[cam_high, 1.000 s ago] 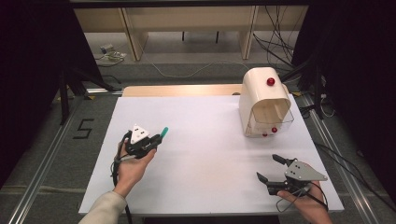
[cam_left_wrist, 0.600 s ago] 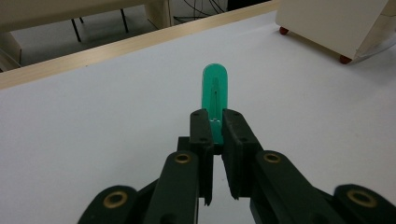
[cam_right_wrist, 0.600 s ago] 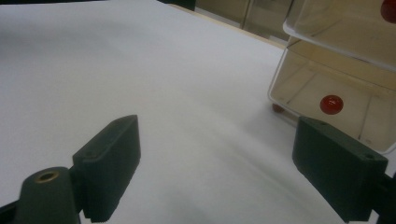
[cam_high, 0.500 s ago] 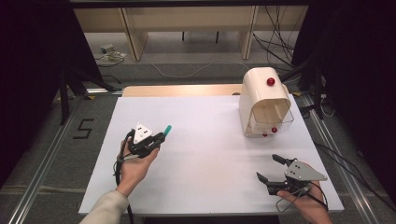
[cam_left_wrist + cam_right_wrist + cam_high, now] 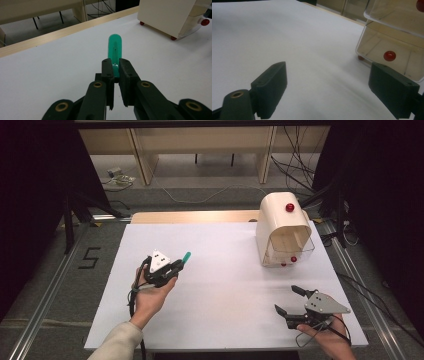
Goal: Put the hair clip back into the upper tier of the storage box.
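Note:
My left gripper [image 5: 176,266] is held above the white table's left half, shut on a translucent green tube [image 5: 185,257] that sticks out past its jaws toward the right. The left gripper view looks along that green tube [image 5: 114,50], pinched between the two black fingertips [image 5: 107,69]. My right gripper [image 5: 291,301] rests near the table's front right with its jaws wide apart and nothing between them. A cream box with red knobs and a clear front [image 5: 283,229] stands at the back right. In the right gripper view, the clear front [image 5: 397,47] is just beyond the right pad [image 5: 393,89].
The white table [image 5: 225,270] has a wooden strip [image 5: 195,216] along its far edge. Metal rails [image 5: 47,295] run along both sides on the floor. Cables [image 5: 200,195] lie on the floor behind the table, under a wooden bench.
My left gripper has drifted slightly down and to the right with the green tube. The right gripper has stayed where it was.

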`<state>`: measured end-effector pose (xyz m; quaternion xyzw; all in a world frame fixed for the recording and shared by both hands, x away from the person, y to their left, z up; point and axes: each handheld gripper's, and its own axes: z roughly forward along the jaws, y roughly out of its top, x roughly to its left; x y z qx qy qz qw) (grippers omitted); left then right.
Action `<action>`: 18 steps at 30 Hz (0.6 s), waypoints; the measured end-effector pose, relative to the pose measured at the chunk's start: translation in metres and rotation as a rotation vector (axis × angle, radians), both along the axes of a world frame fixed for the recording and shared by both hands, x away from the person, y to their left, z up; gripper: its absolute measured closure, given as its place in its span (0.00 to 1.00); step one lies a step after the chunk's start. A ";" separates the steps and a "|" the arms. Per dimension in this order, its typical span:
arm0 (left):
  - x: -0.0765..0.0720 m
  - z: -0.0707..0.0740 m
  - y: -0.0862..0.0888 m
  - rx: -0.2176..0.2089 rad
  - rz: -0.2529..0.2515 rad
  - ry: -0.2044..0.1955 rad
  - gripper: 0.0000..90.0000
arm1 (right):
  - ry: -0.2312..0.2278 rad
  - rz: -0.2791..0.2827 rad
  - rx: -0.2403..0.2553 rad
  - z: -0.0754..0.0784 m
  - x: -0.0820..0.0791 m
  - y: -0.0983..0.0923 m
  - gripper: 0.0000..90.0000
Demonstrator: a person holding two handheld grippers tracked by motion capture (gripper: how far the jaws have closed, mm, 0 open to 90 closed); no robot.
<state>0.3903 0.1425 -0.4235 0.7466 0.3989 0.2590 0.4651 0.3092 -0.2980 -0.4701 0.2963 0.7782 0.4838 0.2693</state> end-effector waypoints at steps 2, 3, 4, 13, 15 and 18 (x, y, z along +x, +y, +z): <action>0.000 0.001 -0.003 -0.002 -0.006 -0.002 0.92 | 0.000 0.000 0.000 0.000 0.000 0.000 0.18; 0.001 0.001 -0.004 -0.001 -0.010 -0.004 0.92 | 0.000 0.000 0.001 0.000 0.000 0.000 0.18; 0.000 0.002 -0.006 -0.006 -0.012 -0.004 0.92 | 0.000 0.000 0.001 0.000 0.000 0.000 0.18; 0.001 0.008 -0.019 -0.011 -0.041 -0.020 0.92 | -0.002 0.003 -0.001 0.000 0.000 0.000 0.18; 0.001 0.008 -0.022 -0.013 -0.048 -0.023 0.92 | -0.002 0.003 -0.001 0.000 0.000 0.000 0.18; 0.002 0.010 -0.026 -0.010 -0.056 -0.027 0.92 | -0.003 0.005 -0.001 0.000 0.000 0.000 0.18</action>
